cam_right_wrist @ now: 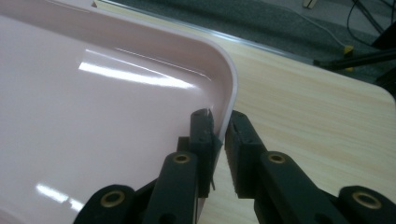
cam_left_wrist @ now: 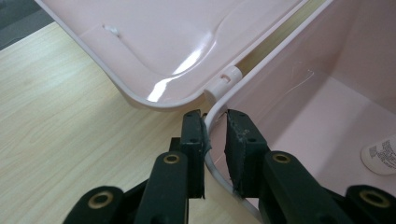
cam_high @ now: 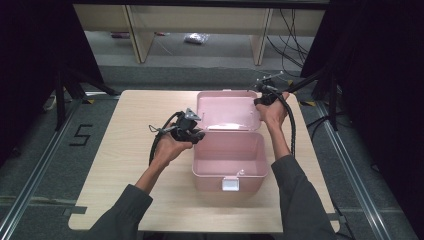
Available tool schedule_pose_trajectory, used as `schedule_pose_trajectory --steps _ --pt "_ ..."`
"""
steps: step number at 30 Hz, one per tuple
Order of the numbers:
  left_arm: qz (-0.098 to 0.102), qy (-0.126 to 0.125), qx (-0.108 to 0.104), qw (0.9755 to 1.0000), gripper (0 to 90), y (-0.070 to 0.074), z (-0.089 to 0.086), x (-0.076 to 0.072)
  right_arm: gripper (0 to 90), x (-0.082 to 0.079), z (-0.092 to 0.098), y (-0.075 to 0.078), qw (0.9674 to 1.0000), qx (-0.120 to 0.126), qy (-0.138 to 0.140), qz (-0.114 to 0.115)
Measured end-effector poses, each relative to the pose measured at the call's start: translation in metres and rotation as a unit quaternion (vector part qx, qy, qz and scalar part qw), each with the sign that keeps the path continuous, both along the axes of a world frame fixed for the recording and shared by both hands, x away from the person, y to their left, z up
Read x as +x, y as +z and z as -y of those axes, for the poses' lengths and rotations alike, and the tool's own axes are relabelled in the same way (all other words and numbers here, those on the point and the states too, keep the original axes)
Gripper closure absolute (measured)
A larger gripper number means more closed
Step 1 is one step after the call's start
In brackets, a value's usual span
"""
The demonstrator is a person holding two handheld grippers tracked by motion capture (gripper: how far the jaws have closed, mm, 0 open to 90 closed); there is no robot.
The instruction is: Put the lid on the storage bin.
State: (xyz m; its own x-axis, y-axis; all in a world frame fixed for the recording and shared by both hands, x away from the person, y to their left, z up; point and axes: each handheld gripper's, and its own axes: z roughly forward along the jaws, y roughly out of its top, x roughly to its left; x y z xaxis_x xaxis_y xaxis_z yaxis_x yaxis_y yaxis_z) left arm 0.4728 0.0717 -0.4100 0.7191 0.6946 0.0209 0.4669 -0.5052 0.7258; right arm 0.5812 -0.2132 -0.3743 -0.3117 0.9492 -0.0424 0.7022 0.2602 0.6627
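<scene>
— While the pink box [cam_high: 229, 162] sits near the middle of the table [cam_high: 125, 165], its white latch facing the person, where is its lid [cam_high: 227, 111]?

— Swung back behind the box, hinged at the rear, inner face up.

— And the left gripper [cam_left_wrist: 215, 128]?

— Its jaws stand narrow, clamped on the box's rim at the rear left corner, just beside the white hinge [cam_left_wrist: 224, 80].

— The right gripper [cam_right_wrist: 219, 128]?

— Narrow too, pinching the lid's rim at its right edge, one jaw inside, one outside.

— Anything in the box?

— A white round thing [cam_left_wrist: 383, 154] with dark print lies on its floor; I cannot tell what.

— Beyond the table?

— Grey floor, a wooden frame, cables.
</scene>
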Motion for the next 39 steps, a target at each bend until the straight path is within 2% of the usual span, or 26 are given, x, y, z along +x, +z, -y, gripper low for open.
schedule_pose_trajectory --steps 2,4,5,12,13,14,16,17,21,23,26,27,29,32,33,35,37,39 --pt "0.001 0.002 0.0 1.0 77.0 0.0 0.0 -0.001 82.2 -0.004 0.002 0.006 0.9999 -0.002 0.003 0.01" --pt "0.001 0.002 0.0 1.0 76.9 0.0 0.001 -0.001 82.4 -0.009 0.002 0.011 0.9998 0.011 -0.003 0.015" --pt "0.001 0.003 0.001 1.0 76.9 0.0 0.001 -0.001 82.6 -0.01 0.004 0.013 0.9997 0.002 0.009 0.022" --pt "0.003 0.005 -0.003 1.0 76.8 -0.001 0.0 -0.002 83.1 -0.026 0.007 0.031 0.9987 0.009 0.018 0.046" --pt "-0.009 0.02 -0.008 0.9997 76.8 -0.001 0.001 -0.005 83.1 -0.028 0.008 0.033 0.9984 0.007 0.023 0.051" --pt "0.003 0.005 -0.005 1.0 76.8 -0.002 0.0 -0.002 83.2 -0.03 0.008 0.035 0.9984 0.011 0.023 0.051" --pt "0.005 0.006 -0.004 1.0 76.8 -0.001 0.0 -0.002 83.4 -0.034 0.007 0.039 0.9979 0.016 0.021 0.059" --pt "0.005 0.006 -0.003 1.0 76.8 -0.002 0.0 -0.002 83.4 -0.035 0.009 0.04 0.9972 0.007 0.031 0.068" --pt "0.006 0.005 -0.001 1.0 76.7 -0.001 0.0 -0.002 83.7 -0.041 0.011 0.044 0.9963 0.009 0.037 0.077" --pt "0.006 0.006 -0.001 1.0 76.7 -0.001 0.0 -0.002 83.8 -0.044 0.011 0.045 0.9963 0.022 0.033 0.076" --pt "0.007 0.006 -0.001 1.0 76.7 -0.001 0.0 -0.002 83.9 -0.048 0.012 0.048 0.9959 0.019 0.037 0.08" --pt "0.007 0.006 -0.001 1.0 76.7 -0.001 0.0 -0.002 83.9 -0.049 0.013 0.048 0.9951 0.011 0.046 0.087" --pt "0.007 0.005 -0.001 1.0 76.7 -0.002 0.001 -0.002 83.9 -0.053 0.012 0.051 0.9955 0.02 0.04 0.084" --pt "0.009 0.007 0.002 0.9999 76.6 -0.001 0.001 -0.003 84.1 -0.057 0.015 0.053 0.9939 0.009 0.054 0.096" --pt "0.009 0.007 0.001 0.9999 76.5 -0.001 0.001 -0.003 84.1 -0.06 0.013 0.053 0.994 0.021 0.044 0.098" --pt "0.009 0.008 0.002 0.9999 76.5 -0.001 0.001 -0.003 84.4 -0.063 0.015 0.055 0.9933 0.019 0.048 0.103" --pt "0.01 0.008 0.001 0.9999 76.5 -0.002 0.001 -0.003 84.4 -0.067 0.015 0.057 0.9937 0.019 0.05 0.099" --pt "0.01 0.008 0.001 0.9999 76.5 -0.002 0.001 -0.003 84.5 -0.07 0.015 0.058 0.9926 0.02 0.052 0.107"
